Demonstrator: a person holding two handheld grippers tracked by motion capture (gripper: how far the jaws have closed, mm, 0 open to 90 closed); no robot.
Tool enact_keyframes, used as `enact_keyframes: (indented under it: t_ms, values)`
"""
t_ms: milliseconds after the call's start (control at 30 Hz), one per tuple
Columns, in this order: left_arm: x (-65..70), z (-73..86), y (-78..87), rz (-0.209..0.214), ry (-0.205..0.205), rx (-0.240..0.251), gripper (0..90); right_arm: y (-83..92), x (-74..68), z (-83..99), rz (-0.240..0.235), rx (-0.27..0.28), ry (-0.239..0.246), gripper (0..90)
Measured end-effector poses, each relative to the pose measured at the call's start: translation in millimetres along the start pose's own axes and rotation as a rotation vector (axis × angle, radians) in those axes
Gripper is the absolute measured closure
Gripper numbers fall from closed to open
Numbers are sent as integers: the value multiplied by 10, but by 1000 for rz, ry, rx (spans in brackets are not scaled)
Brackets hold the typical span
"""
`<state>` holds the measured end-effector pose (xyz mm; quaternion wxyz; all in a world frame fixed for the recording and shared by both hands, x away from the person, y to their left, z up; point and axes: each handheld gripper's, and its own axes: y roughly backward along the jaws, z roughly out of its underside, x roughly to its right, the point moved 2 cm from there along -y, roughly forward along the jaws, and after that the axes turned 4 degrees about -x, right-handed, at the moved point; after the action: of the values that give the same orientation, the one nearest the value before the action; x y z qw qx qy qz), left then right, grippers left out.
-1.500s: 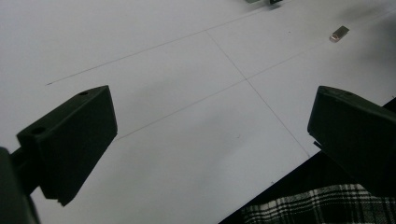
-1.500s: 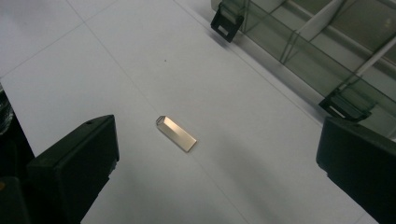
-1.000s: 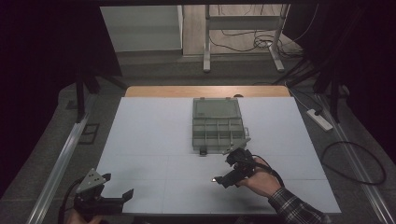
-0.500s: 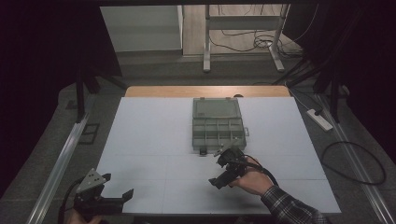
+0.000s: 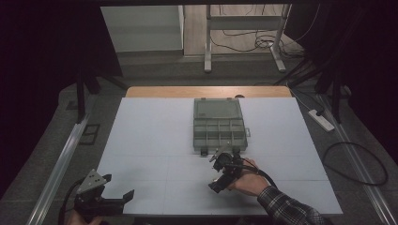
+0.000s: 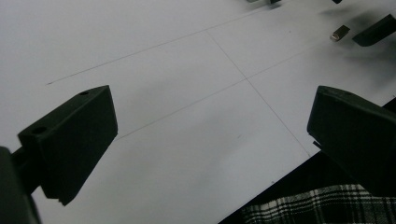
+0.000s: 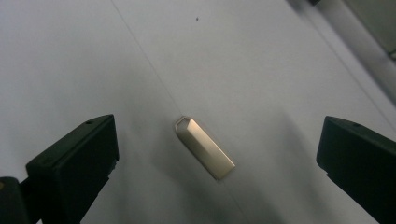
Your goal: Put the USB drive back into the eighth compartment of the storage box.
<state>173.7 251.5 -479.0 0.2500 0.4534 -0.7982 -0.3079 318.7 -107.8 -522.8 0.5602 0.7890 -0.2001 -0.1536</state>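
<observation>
A small silver metal USB stick lies flat on the white table, in the right gripper view midway between the two black jaws. My right gripper hangs open over it, jaws wide and touching nothing. From above, the right gripper sits just in front of the grey compartment box, held by a hand in a plaid sleeve. The left gripper view catches the stick far off at its top right. My left gripper is open and empty at the table's near left corner, its jaws spread wide over bare table.
The compartment box stands open at the table's middle, its lid lying flat toward the far side. Bare white table spreads left of the box. A plaid sleeve crosses the bottom of the left gripper view. Cables and a power strip lie on the floor to the right.
My right gripper has shifted a little to the left in front of the box and turned. The left gripper has stayed put.
</observation>
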Motion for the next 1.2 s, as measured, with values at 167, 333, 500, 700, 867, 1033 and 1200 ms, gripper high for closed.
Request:
enact_keyframes:
  t_ms: [167, 333, 500, 700, 867, 1033, 1200]
  values:
    - [1, 1, 0, -2, 0, 1, 20, -72, -23, 4, 9, -32, 28, 0]
    - [3, 1, 2, -2, -4, 0, 21, -134, -36, 25, 37, -60, 45, 0]
    - [6, 1, 2, -3, -5, -1, 22, -130, -40, 27, 33, -60, 46, 2]
    - [8, 0, 1, -4, -6, -1, 22, -74, -50, 11, 28, -67, 55, 184]
    - [10, 0, 1, -5, -8, -1, 23, 1, -31, 10, 9, -57, 77, 504]
    - [10, 0, 1, -5, -9, -1, 23, 24, -42, 18, 2, -56, 130, 782]
    - [12, 1, 1, -6, -10, 0, 23, 26, -36, 10, -2, -60, 119, 785]
